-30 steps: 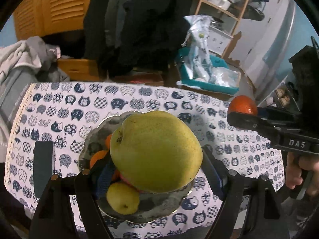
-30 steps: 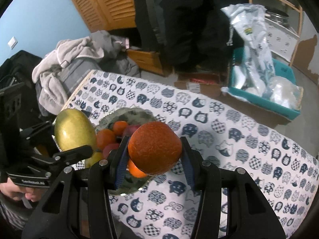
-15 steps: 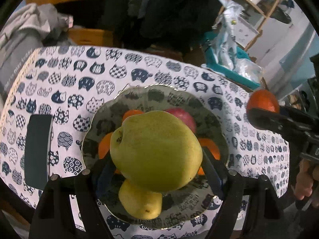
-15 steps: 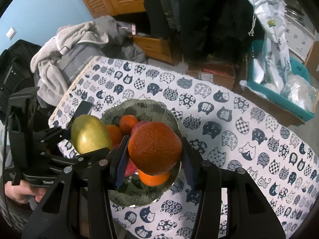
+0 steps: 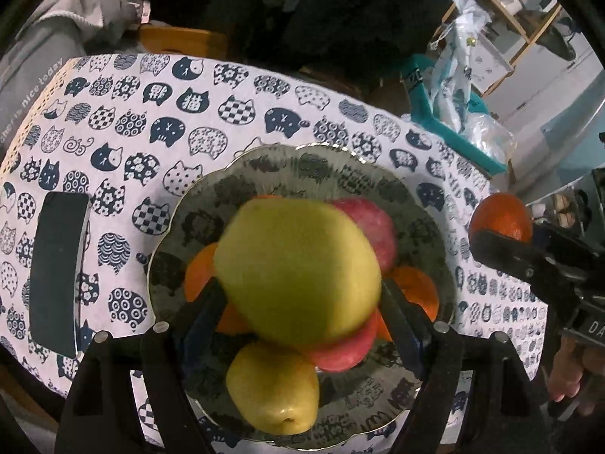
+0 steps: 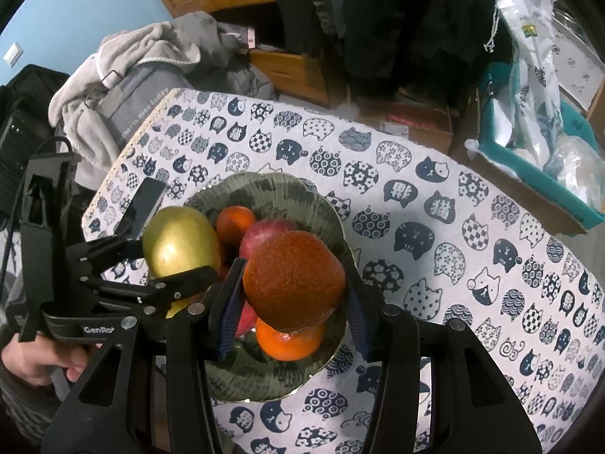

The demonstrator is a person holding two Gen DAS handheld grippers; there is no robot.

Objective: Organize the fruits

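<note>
One large green-yellow fruit (image 5: 298, 272) sits between the left jaws, one orange (image 6: 295, 282) between the right; beneath them lie one pear (image 5: 272, 389), two apples (image 5: 372, 227), and at least three oranges (image 6: 234, 223).

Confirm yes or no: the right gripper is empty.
No, the right gripper has its fingers clamped on an orange above the fruit bowl.

Two grippers over the fruit bowl, each holding a fruit.

The right gripper (image 6: 293, 283) clamps an orange (image 6: 294, 282) above the bowl (image 6: 272, 193); the left gripper (image 6: 166, 265) grips a yellow-green pear (image 6: 179, 242) over the bowl's left rim. In the bowl lie a red apple (image 6: 264, 232), a tangerine (image 6: 234, 223) and another tangerine (image 6: 289, 342) below the held orange. A phone (image 6: 145, 204) lies on the cat-print tablecloth (image 6: 453, 234), left of the bowl.
</note>
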